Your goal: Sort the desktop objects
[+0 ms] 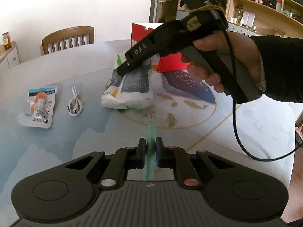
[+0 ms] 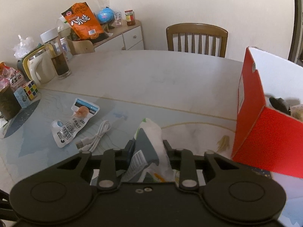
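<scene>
You are clamping a thin translucent green strip point(image 1: 151, 151) between the closed pads of the left gripper point(image 1: 151, 152) above the table point(image 1: 56, 141), while the right gripper point(image 2: 146, 152) is gripping the white-and-grey snack bag point(image 2: 149, 151) beside the open red box point(image 2: 253, 124).

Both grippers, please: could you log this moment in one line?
left gripper: shut on green strip | right gripper: shut on snack bag
</scene>
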`<control>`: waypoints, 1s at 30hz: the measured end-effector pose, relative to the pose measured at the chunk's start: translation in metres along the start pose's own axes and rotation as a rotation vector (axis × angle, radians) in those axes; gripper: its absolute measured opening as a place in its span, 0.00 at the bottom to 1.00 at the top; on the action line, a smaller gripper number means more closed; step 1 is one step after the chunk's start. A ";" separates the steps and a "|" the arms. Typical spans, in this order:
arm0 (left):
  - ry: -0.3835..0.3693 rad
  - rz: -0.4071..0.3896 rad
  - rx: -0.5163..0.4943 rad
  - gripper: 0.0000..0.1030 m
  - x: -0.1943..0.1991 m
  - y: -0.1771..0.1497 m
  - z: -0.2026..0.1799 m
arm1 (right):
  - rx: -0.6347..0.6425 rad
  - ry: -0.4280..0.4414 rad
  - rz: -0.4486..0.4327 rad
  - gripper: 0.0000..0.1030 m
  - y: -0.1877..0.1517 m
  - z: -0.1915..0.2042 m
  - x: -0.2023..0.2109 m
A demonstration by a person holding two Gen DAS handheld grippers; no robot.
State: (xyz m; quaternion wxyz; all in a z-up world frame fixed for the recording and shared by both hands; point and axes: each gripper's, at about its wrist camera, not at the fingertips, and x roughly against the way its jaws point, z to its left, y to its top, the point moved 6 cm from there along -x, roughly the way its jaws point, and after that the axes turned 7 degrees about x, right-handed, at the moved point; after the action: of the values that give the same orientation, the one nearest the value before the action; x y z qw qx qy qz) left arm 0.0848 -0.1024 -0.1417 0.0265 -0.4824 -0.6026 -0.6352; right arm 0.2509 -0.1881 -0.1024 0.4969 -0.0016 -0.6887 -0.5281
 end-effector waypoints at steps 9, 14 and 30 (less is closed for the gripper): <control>0.008 -0.027 -0.015 0.09 0.009 0.020 -0.008 | -0.001 -0.016 -0.022 0.27 0.010 -0.009 0.024; 0.013 -0.047 -0.022 0.09 0.016 0.035 -0.013 | 0.008 -0.027 -0.041 0.27 0.017 -0.015 0.042; 0.000 -0.110 -0.083 0.09 0.019 0.097 -0.050 | 0.018 -0.088 -0.096 0.27 0.037 -0.063 0.106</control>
State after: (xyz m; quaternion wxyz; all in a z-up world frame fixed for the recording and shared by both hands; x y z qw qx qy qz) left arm 0.1053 -0.1580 -0.0481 -0.0283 -0.4492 -0.6012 -0.6603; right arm 0.2597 -0.2729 -0.0060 0.4402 0.0126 -0.7140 -0.5443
